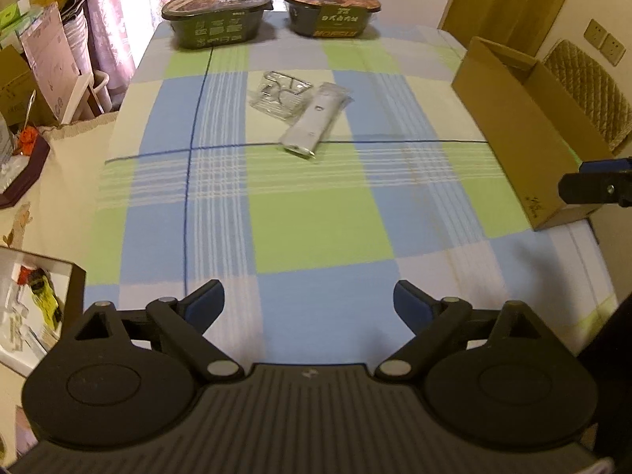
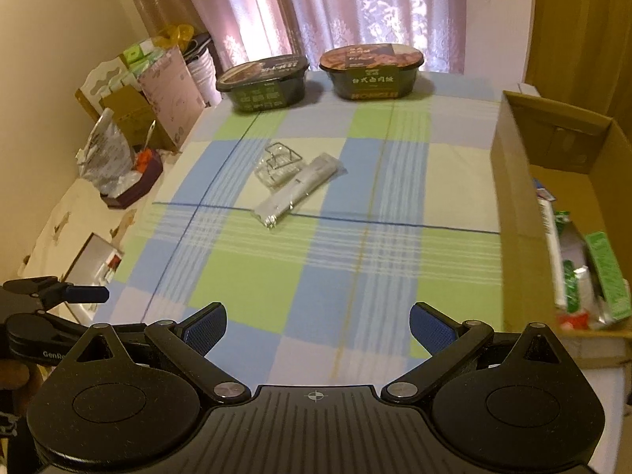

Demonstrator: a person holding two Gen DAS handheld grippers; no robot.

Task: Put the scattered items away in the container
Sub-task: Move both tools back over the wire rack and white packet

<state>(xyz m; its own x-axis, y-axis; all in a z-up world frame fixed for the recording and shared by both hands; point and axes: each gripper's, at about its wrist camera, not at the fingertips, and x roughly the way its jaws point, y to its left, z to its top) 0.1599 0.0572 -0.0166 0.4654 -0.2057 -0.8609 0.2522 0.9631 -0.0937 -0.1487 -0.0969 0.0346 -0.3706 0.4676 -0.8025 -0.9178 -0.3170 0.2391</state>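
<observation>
On the checked tablecloth (image 1: 316,229) lie a clear plastic tray (image 1: 278,93) (image 2: 278,164) and a long white item in a clear wrapper (image 1: 314,120) (image 2: 298,189), side by side at mid-table. Two dark instant-meal bowls (image 1: 217,17) (image 1: 330,10) (image 2: 262,83) (image 2: 371,71) stand at the far edge. A cardboard box (image 1: 529,126) (image 2: 517,213) sits at the right, with several packets (image 2: 584,272) inside. My left gripper (image 1: 308,306) and right gripper (image 2: 318,330) hover open and empty over the near edge. The right gripper's finger (image 1: 592,185) shows beside the box.
Left of the table are stacked boxes and paper bags (image 1: 43,59) (image 2: 146,94), a dark tray of small things (image 1: 19,166) (image 2: 130,189) and an open box (image 1: 35,308). A padded chair back (image 1: 588,91) stands behind the cardboard box. Curtains hang at the far side.
</observation>
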